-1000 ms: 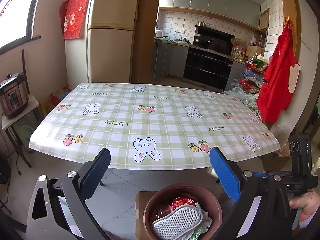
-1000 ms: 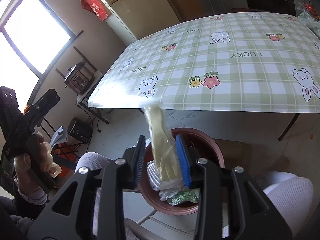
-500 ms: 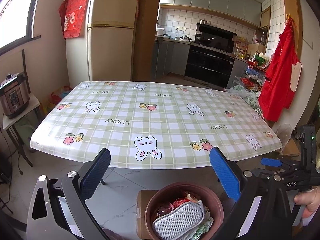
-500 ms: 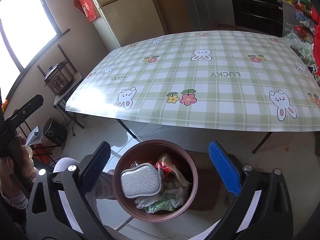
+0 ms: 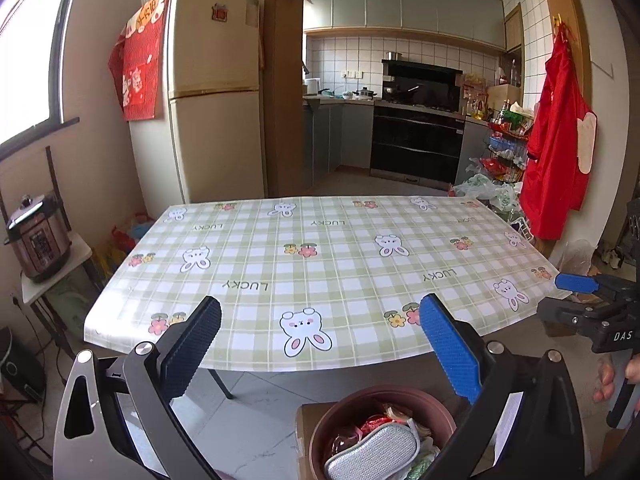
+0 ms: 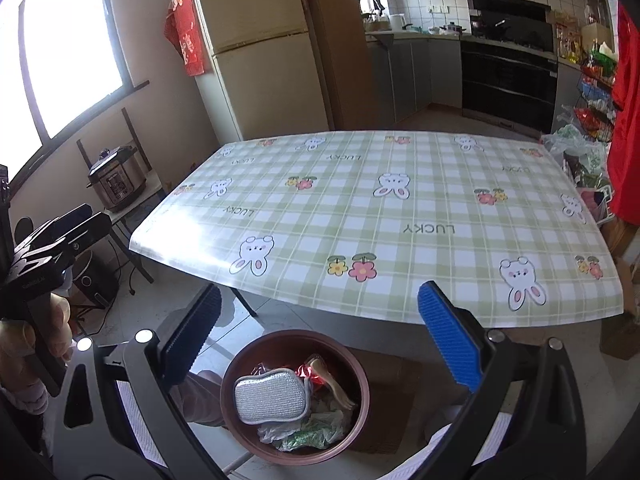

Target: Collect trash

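While spread wide and empty, both tongs, left (image 5: pixel 320 344) and right (image 6: pixel 320 340), above the trash bin (image 6: pixel 296 396).

Table (image 6: pixel 400 208): glossy vinyl-looking cloth, smooth, glare patch beyond the left finger. Bin (image 6: pixel 356 376): smooth reddish-brown plastic, matt, below and between the fingers. Pad (image 6: pixel 270 396) in the bin: silver woven mesh, sparkly, grey cloth trim. Bags (image 6: pixel 308 432): thin crinkled plastic film. Fingers (image 6: pixel 448 340): ribbed blue rubber-like pads. Floor (image 5: pixel 248 412): polished tile.
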